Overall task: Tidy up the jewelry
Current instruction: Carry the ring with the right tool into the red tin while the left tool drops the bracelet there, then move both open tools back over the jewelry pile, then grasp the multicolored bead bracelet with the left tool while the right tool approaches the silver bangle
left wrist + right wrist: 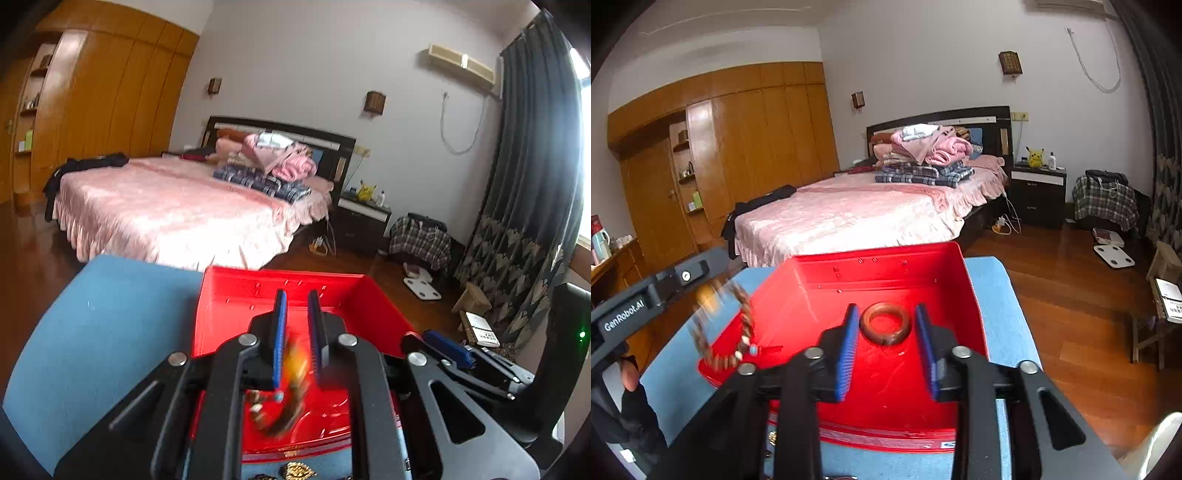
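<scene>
Box (960, 280): red, lid off, set on blue cloth (997, 306) to take jewelry.
Ring (885, 322): lying in box, between right gripper (888, 345) pads, not pinched; jaws apart.
Beads (738, 332): hanging over box, at left gripper (297, 334); grip unclear.

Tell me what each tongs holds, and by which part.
Right tongs: nothing. Left tongs: blurred bead bracelet between the pads at its amber bead; grip cannot be told.
</scene>
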A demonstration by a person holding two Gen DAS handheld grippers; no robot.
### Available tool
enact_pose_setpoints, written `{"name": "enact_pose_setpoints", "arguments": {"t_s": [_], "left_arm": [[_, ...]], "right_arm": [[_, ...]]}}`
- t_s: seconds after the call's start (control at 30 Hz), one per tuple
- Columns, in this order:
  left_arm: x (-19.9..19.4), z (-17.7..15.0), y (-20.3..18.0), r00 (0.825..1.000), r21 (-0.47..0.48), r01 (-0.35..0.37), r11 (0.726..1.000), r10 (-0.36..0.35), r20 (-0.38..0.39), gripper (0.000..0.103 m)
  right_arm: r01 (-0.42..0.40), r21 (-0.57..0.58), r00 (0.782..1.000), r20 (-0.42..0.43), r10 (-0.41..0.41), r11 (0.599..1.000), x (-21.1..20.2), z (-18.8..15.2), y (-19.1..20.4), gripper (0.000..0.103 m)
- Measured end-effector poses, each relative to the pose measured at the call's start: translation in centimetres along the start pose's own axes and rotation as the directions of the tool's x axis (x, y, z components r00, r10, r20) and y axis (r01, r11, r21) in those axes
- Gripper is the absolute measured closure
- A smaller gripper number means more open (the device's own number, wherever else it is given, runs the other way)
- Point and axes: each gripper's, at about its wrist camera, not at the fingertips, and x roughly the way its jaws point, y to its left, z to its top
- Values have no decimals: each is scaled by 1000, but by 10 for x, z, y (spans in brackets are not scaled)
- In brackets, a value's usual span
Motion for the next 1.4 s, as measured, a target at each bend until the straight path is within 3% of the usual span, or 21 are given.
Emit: {"name": "enact_pose_setpoints", "arguments": {"t_s": [0.03,0.1,0.4,0.87,1.1,1.4], "left_arm": [[0,1,4,1000,-5,-3,1000,3,-4,76],[-5,2,9,1000,-10,-13,1000,13,5,61],[-46,-16,13,999,28,-47,998,48,-6,40],[-107,-93,0,992,100,-103,990,110,-66,38],[-107,-130,-4,983,105,-87,991,103,-154,38],[-104,-162,-15,968,108,-83,991,106,-226,47]], "right_arm": [[3,1,1000,2,-3,1000,-1,-1,-1,57],[8,-2,1000,9,-8,1000,-5,-2,-2,57],[27,4,999,48,-27,1000,-48,-13,-5,48],[83,15,996,40,-84,996,-105,-74,2,47],[88,8,995,38,-88,996,-121,-102,6,47],[77,10,997,20,-77,997,-125,-118,10,47]]}}
